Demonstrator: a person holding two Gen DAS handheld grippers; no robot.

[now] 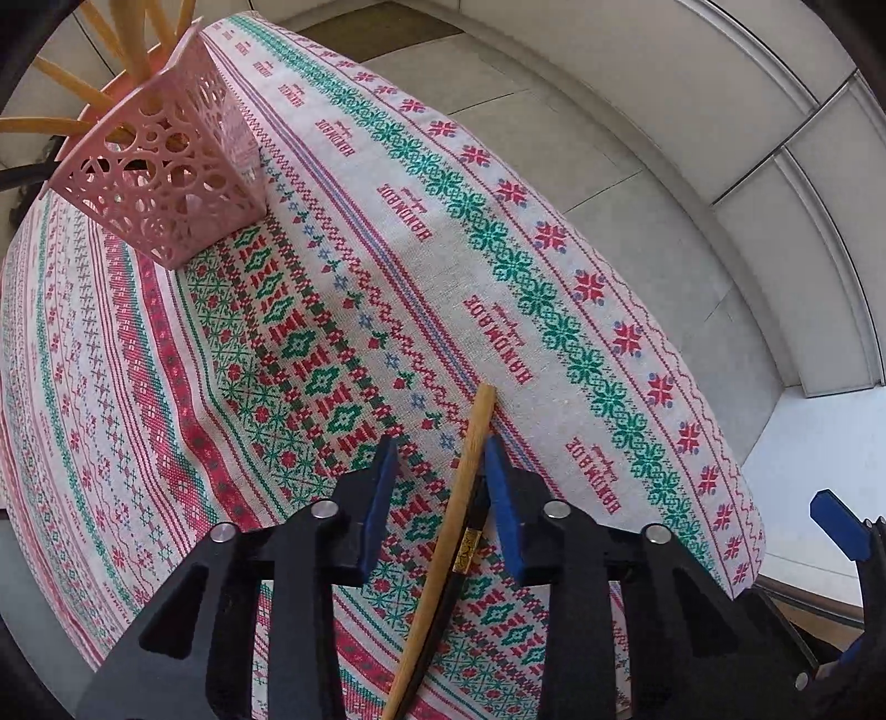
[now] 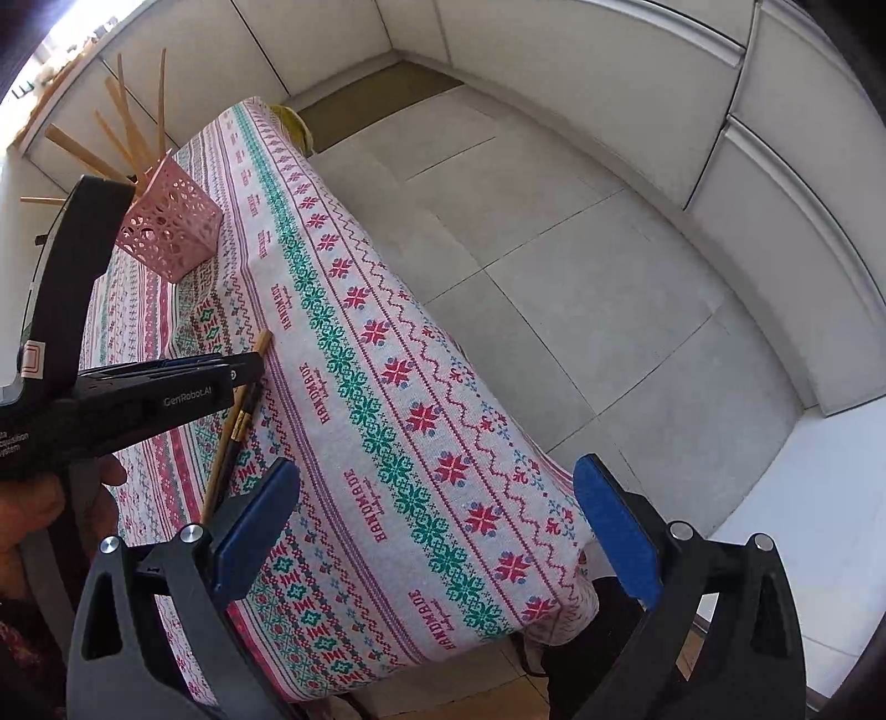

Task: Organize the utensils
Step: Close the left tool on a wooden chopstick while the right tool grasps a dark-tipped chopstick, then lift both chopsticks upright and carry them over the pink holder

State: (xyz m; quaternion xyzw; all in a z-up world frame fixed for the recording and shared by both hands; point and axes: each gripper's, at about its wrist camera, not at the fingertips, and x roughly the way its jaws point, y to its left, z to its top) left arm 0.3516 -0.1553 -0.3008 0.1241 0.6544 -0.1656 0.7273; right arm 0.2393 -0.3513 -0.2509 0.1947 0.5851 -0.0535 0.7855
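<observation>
The pink basket (image 1: 166, 183) stands near the far left corner of the worktop (image 1: 554, 288), which is covered with a patterned cloth. Many light wooden chopsticks (image 1: 133, 50) already stick out of its top and fan out — so a big part of the tidying looks done.

Move right along the cloth and there is more to put away. Two chopsticks lie side by side close to the right edge of the worktop. One is the light wooden chopstick (image 1: 470, 471). The other is a dark chopstick (image 1: 470, 540) with a small gold band, and most of it is tucked under the light one.

The left hand-held gripper (image 1: 443, 487) points straight down over this pair. Its blue pads (image 1: 382, 498) sit on each side of the sticks. The right pad is just beside the light stick, but the left pad is apart from it, with cloth showing in the gap. So the jaws are part way in and not pinching yet. The sticks lie flat on the cloth.

Furthest right, the right hand-held gripper (image 2: 443, 531) hangs over the right edge of the worktop with its jaws spread wide and nothing in them.

What is left, I think — pinch the pair, lift it, carry it across to the basket and drop it in with the others. I cannot see any other loose utensils on the cloth.
</observation>
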